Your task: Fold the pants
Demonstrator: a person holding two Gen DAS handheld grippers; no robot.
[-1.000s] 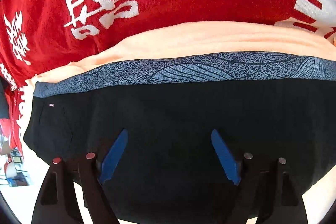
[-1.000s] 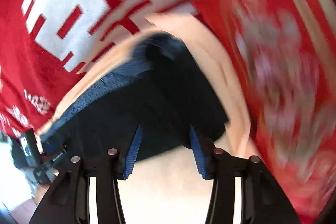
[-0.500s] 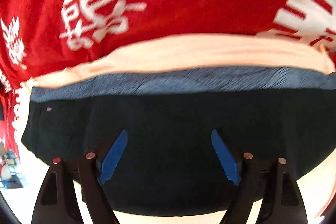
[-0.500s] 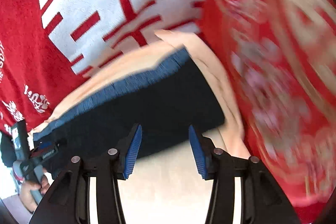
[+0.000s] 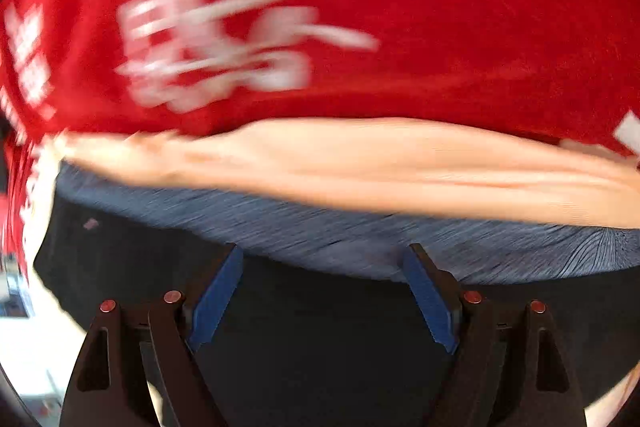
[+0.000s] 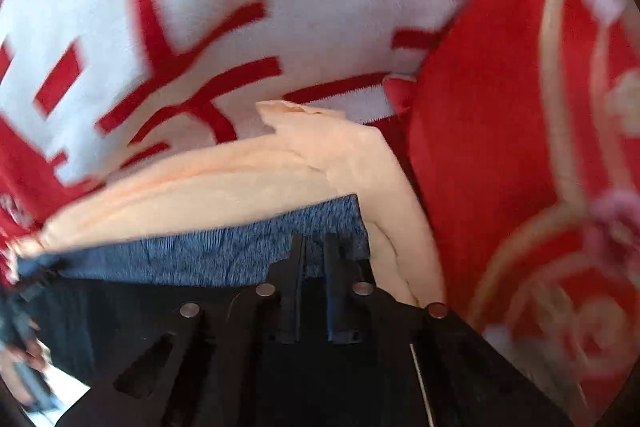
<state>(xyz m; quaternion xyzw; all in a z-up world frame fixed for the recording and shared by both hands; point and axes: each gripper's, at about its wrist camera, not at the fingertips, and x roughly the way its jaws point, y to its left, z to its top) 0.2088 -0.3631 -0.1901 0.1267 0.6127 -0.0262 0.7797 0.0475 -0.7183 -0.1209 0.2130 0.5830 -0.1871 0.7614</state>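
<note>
Pants (image 5: 320, 327), one pair, left hand-held gripper (image 5: 322, 259) wide, right hand-held gripper (image 6: 314, 247) nearly closed.

Left wrist view: large white Chinese-style characters (image 5: 216, 15) stood on the red cloth (image 5: 460, 27), smeared by motion blur; none could be read. More white marks (image 5: 28, 55) at the cloth's left edge were also illegible. A small tag (image 5: 91, 224) on the black pants (image 5: 320, 327) was too blurred to tell. Right wrist view: a big white character with red strokes (image 6: 224, 27) covered the red cloth, cropped and blurred; it was not made out with certainty.
</note>
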